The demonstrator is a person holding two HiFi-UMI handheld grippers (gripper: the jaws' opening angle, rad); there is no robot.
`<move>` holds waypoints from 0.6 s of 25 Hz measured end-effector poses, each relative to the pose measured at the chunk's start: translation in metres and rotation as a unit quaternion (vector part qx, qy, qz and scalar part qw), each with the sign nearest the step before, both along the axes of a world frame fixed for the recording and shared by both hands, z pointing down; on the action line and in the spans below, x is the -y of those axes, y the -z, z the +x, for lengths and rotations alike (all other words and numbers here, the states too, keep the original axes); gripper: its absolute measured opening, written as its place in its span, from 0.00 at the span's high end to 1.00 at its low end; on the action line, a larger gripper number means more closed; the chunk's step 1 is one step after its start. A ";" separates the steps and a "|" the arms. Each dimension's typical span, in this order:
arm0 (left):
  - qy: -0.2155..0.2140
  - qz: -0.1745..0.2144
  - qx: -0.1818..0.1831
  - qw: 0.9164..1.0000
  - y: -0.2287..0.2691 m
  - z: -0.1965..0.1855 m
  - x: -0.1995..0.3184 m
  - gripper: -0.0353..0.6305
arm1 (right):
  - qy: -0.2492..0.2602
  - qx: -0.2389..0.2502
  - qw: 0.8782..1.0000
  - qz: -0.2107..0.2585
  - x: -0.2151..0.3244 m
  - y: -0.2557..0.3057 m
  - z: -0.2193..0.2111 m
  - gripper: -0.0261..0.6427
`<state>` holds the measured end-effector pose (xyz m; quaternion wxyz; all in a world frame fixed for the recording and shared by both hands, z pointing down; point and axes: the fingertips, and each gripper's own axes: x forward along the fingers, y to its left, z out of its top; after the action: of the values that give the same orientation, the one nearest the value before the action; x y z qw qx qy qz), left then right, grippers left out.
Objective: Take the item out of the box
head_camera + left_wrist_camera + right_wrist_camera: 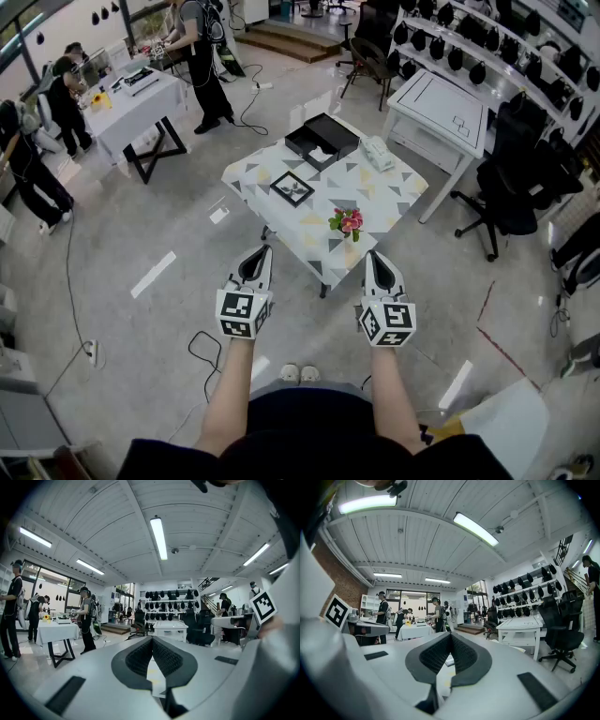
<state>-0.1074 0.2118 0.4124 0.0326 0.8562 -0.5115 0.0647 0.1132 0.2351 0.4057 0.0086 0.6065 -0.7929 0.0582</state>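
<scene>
An open black box (pixel 322 141) stands at the far end of a small table with a patterned cloth (pixel 375 192); something pale lies inside it. Both grippers hang in front of the table's near edge, well short of the box. My left gripper (pixel 260 253) is shut and holds nothing; in the left gripper view its jaws (pixel 152 638) meet at the tips. My right gripper (pixel 375 257) is shut and empty too, with its jaws (pixel 451 634) closed together in the right gripper view.
On the table are also a framed picture (pixel 292 188), a small bunch of pink flowers (pixel 347 222) near the front edge and a white object (pixel 378 153) beside the box. A white desk (pixel 439 108) and black office chairs (pixel 520 178) stand to the right. People work at a white table (pixel 141 98) at the back left. A cable (pixel 202 352) lies on the floor.
</scene>
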 end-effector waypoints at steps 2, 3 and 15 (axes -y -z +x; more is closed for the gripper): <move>-0.001 -0.001 0.001 1.000 -0.002 0.002 0.002 0.92 | 0.000 0.000 1.000 0.001 0.001 0.000 0.001 0.96; -0.001 -0.001 0.002 1.000 -0.002 0.003 0.003 0.92 | 0.000 0.000 1.000 0.001 0.002 0.000 0.001 0.96; -0.003 -0.004 0.001 1.000 -0.006 0.005 0.000 0.92 | 0.005 0.002 1.000 0.003 -0.003 0.000 -0.002 0.96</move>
<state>-0.1022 0.2117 0.4181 0.0353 0.8577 -0.5085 0.0678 0.1109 0.2377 0.4056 0.0052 0.6026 -0.7960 0.0573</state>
